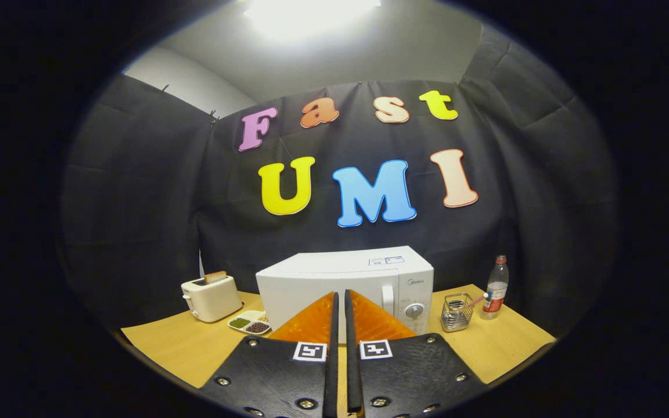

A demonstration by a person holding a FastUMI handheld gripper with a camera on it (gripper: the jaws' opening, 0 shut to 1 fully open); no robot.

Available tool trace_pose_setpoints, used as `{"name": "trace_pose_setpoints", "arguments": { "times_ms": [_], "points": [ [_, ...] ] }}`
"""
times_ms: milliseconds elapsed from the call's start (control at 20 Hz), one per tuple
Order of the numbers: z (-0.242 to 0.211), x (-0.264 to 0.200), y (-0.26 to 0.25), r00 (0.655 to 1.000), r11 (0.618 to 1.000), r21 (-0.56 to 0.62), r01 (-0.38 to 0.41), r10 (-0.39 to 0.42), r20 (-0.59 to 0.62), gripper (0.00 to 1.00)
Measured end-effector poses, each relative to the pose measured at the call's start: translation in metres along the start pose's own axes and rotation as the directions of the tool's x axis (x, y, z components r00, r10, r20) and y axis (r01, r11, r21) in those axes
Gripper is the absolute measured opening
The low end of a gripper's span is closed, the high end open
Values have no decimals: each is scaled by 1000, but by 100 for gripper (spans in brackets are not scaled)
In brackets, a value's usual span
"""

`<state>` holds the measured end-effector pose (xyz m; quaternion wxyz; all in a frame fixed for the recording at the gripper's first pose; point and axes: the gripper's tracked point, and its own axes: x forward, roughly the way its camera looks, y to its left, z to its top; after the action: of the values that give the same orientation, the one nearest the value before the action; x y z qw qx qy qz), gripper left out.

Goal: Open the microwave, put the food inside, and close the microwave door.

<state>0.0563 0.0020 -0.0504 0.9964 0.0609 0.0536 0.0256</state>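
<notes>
My tool [339, 302] is nearly closed and empty. Just beyond it, the microwave [343, 284] door is rigid; I'd pull its vertical handle [388, 299], probably smooth.

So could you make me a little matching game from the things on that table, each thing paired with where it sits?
Things:
1. toaster
2. divided dish
3. wire basket
4. bottle

Places:
A. between the microwave and the bottle
B. far end, beyond the wire basket
C. in front of the toaster, next to the microwave
D. far side of the dish, holding a slice of bread

Pairs: 1-D, 2-C, 3-A, 4-B

The gripper is shut, empty, pointing at the closed microwave.
</notes>
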Motion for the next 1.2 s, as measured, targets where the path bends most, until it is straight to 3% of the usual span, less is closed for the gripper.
{"name": "trace_pose_setpoints", "arguments": {
  "times_ms": [250, 500, 750, 800, 1000, 1200],
  "points": [
    [28, -40, -14, 997, 992, -114, 62, -56, 51, 6],
    [31, -71, 4, 999, 996, -94, -1, 6, 50, 6],
    [41, -83, 2, 996, 993, -116, 7, 3, 88, 8],
    [43, -85, 4, 996, 995, -101, -2, 11, 92, 11],
    [51, -94, -7, 992, 995, -86, 54, -43, 120, 92],
    [54, -99, -8, 990, 994, -80, 76, -66, 124, 97]
  ]
}}
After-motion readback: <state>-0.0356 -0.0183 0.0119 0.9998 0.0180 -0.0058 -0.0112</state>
